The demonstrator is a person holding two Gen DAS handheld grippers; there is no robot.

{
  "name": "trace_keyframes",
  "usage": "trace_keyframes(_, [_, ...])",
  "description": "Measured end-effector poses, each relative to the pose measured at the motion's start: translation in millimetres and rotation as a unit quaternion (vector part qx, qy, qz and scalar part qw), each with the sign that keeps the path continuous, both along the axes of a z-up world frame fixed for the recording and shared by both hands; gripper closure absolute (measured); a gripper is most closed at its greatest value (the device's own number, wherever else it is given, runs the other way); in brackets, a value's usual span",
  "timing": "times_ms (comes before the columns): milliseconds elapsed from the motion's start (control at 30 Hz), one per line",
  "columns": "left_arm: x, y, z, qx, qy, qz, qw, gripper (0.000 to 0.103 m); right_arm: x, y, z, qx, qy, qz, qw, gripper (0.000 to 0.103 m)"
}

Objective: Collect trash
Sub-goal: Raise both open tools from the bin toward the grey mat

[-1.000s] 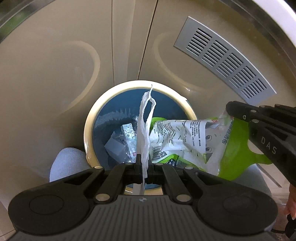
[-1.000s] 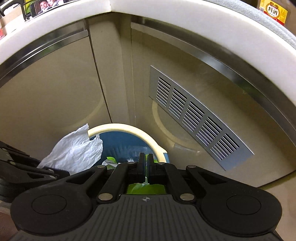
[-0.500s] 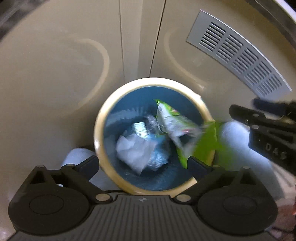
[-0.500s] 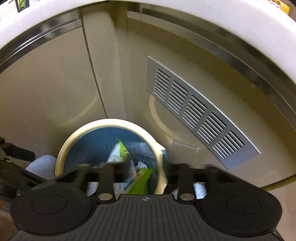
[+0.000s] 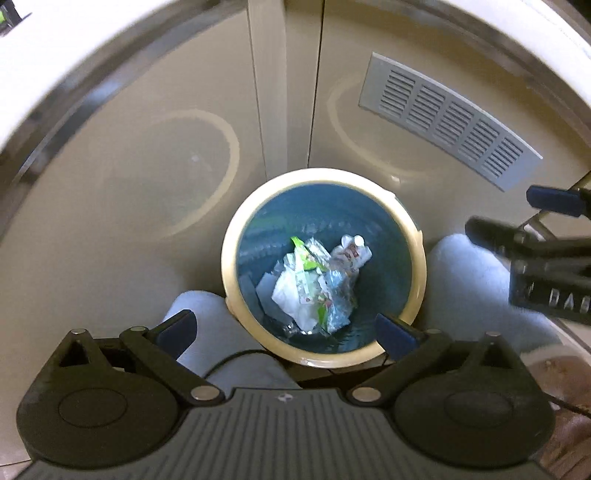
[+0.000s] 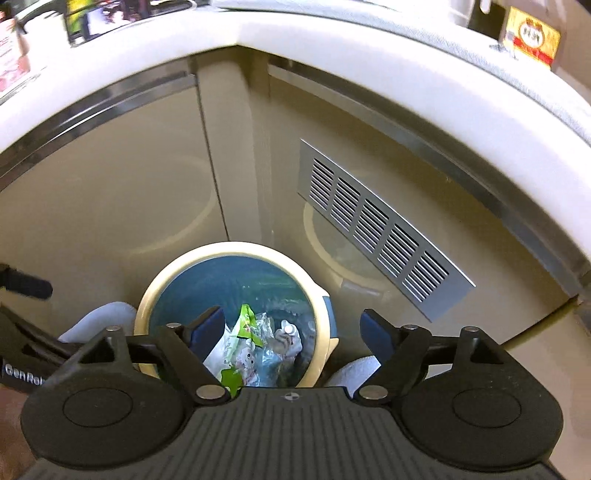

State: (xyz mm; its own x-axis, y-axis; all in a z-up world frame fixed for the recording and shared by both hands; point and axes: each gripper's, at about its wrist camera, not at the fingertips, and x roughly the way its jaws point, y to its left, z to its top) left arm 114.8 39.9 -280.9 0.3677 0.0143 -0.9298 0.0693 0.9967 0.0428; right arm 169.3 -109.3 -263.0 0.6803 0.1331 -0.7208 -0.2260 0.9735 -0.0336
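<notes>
A round blue trash bin with a cream rim (image 5: 229, 254) (image 6: 146, 302) stands on the floor below me, against beige cabinet doors. Inside lie a crumpled white tissue (image 5: 290, 295), a green-and-white snack wrapper (image 5: 306, 262) (image 6: 245, 326) and a small plastic bottle (image 5: 352, 251) (image 6: 288, 332). My left gripper (image 5: 286, 330) is open and empty above the bin's near rim. My right gripper (image 6: 293, 330) is open and empty above the bin; it also shows at the right edge of the left wrist view (image 5: 546, 258).
Beige cabinet doors with a grey vent grille (image 5: 447, 118) (image 6: 376, 229) stand behind the bin under a white countertop edge (image 6: 332, 40). The person's light grey slippers (image 5: 199, 314) (image 5: 461, 280) flank the bin. A yellow box (image 6: 532, 33) stands on the counter.
Both grippers opened and dropped the white tissue and the green wrapper into the bin, then rose higher above it.
</notes>
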Motion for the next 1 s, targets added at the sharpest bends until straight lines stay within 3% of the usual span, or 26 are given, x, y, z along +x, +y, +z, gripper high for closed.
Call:
trace_keyframes(233, [-9,-7,14,0.015,-0.034,-0.011,0.9992,0.001,-21,9,8,-0.027,-0.028,0.027,0.999,0.019])
trace_keyframes(1000, [-31,1,66,0.022,-0.120,0.012,0.9924,0.001,-50,-1,43,-0.021,-0.114,0.018,0.993,0.013])
